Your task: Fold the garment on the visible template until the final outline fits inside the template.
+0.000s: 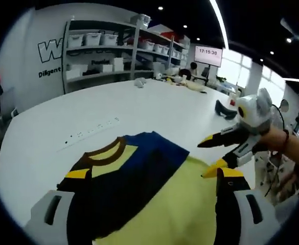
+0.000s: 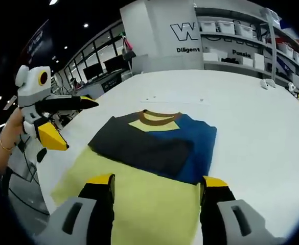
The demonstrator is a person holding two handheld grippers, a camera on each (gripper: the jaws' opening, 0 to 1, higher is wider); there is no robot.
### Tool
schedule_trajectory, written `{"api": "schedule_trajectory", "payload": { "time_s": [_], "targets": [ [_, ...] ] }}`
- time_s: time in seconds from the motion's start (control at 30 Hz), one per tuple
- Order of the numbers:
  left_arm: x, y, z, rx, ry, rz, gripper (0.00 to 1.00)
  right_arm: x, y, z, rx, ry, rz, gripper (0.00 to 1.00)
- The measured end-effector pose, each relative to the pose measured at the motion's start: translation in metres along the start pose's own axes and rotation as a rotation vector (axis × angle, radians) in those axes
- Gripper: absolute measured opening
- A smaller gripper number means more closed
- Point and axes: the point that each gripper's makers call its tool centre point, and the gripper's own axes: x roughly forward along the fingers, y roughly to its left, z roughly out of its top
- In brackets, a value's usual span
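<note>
I see a big white table (image 1: 154,109) spreading across both views, and the garment lies flat on it, close under both cameras. It is a colour-block T-shirt (image 2: 154,153) with a pale yellow body, dark navy and bright blue panels folded over its upper part, and a brown ribbed collar (image 2: 159,118) at the far end. In the left gripper view the same shirt (image 1: 139,189) runs from the lower middle up to the collar (image 1: 108,151), with the blue panel on the side nearest my other tool. I cannot make out any template outline under the cloth.

Behind the table stands grey shelving (image 1: 118,51) loaded with white bins, against a wall with large lettering. A wall screen (image 1: 208,55) hangs further along in the left gripper view.

My left gripper (image 1: 149,204) hangs over the near part of the shirt, its yellow-tipped jaws spread wide with cloth showing between them and nothing pinched. In the right gripper view I see it again (image 2: 75,122) at the table's edge, a hand behind it, jaws parted and empty.

My right gripper (image 2: 157,196) sits above the yellow hem area, jaws likewise wide apart, holding nothing. From the left gripper view it (image 1: 210,158) hovers at the shirt's blue and yellow edge, jaws parted.
</note>
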Motion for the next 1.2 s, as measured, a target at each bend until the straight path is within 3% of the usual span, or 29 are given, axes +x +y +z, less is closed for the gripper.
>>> {"api": "schedule_trajectory", "payload": {
  "time_s": [0.1,0.27,0.37,0.63,0.9,1.03,1.2],
  "targets": [
    [-0.008,0.0,-0.003,-0.008,-0.01,0.009,0.99,0.009,-0.004,-0.001,0.005,0.013,-0.002,0.59],
    [-0.027,0.007,-0.02,-0.041,-0.011,0.053,0.99,0.022,-0.007,-0.004,0.003,0.04,-0.008,0.54],
    [-0.03,0.008,-0.026,-0.045,-0.008,0.063,0.99,0.026,-0.008,-0.005,0.0,0.044,-0.008,0.45],
    [-0.056,0.019,-0.08,-0.152,0.035,0.122,0.98,0.049,-0.022,-0.012,0.003,0.072,-0.044,0.29],
    [-0.068,0.021,-0.091,-0.154,0.05,0.143,0.97,0.061,-0.026,-0.016,0.006,0.099,-0.06,0.21],
    [-0.071,0.019,-0.093,-0.152,0.053,0.141,0.96,0.065,-0.023,-0.021,-0.006,0.118,-0.065,0.09],
    [-0.079,0.02,-0.099,-0.151,0.064,0.147,0.95,0.066,-0.027,-0.018,0.003,0.117,-0.077,0.02]
  ]
}}
